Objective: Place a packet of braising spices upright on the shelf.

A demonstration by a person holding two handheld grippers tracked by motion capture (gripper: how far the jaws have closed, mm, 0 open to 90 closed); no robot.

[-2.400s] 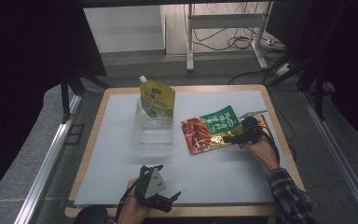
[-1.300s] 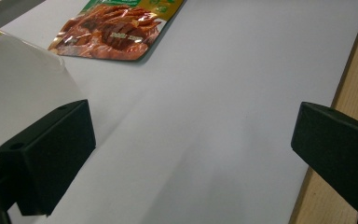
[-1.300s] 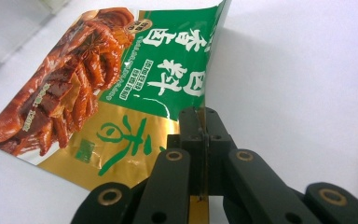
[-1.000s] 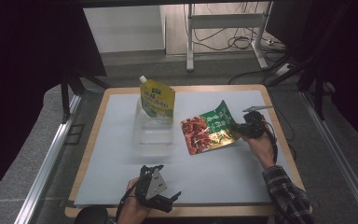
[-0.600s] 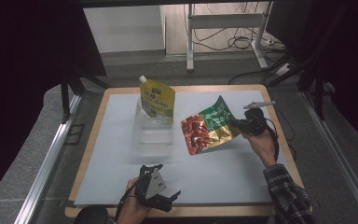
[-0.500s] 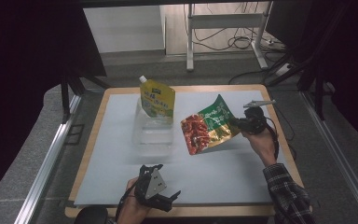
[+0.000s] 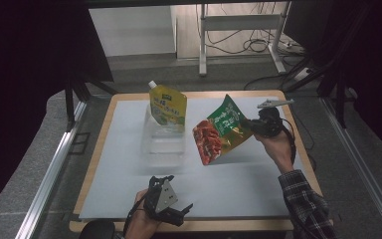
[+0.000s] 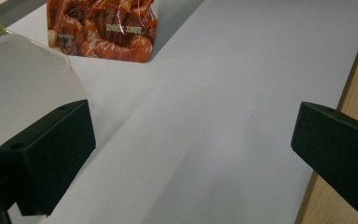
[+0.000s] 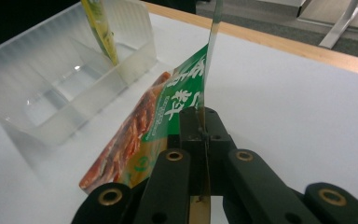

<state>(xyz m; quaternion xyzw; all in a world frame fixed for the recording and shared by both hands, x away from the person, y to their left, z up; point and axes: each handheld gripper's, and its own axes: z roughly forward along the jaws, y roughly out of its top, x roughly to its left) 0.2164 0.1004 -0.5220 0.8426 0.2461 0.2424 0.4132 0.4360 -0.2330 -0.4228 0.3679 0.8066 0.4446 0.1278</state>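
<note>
Above the right half of the white table mat [image 7: 129,149], the right gripper [image 7: 252,126] pinches a red-and-green foil food pouch [image 7: 221,130] tilted beside a clear plastic tray [image 7: 165,142] holding a yellow spouted pouch [image 7: 168,106], while the left gripper [image 7: 178,215] rests open near the front edge.

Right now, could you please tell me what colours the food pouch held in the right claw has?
The food pouch is green on its upper part and red-orange below, seen best in the high view.
</note>
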